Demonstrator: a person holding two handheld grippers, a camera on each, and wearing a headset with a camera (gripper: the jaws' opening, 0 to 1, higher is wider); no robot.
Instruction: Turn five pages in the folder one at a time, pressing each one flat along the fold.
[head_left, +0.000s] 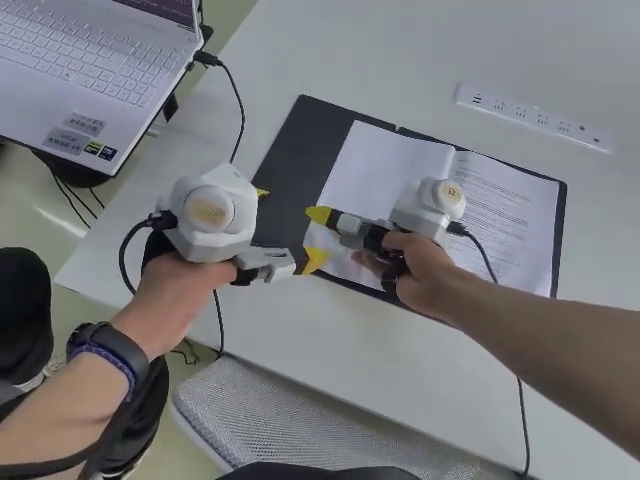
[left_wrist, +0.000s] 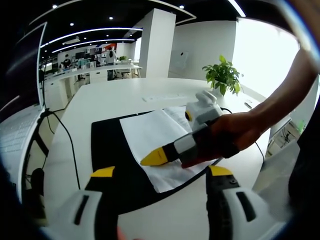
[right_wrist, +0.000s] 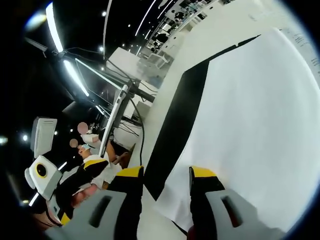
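1. The white worktop (head_left: 400, 60) carries an open black folder (head_left: 295, 160), which lies flat near the front edge. A blank white page (head_left: 385, 170) lies over its left half and a printed page (head_left: 510, 215) over its right half.
2. The left claw (head_left: 289, 227) is held in a hand (head_left: 180, 285) just off the folder's near left corner, its yellow-tipped jaws spread wide.
3. The right claw (head_left: 320, 215) points leftward over the blank page's near corner. In its own view the jaws stand slightly apart, above the page edge.
4. A laptop (head_left: 90, 60) sits at the far left with a black cable (head_left: 235, 100) beside it, and a white power strip (head_left: 530, 117) lies beyond the folder.
5. A grey mesh chair seat (head_left: 280, 420) stands below the worktop edge.
6. The room is an open-plan office with ceiling light strips, a white column (left_wrist: 155, 45) and a potted plant (left_wrist: 222, 75).
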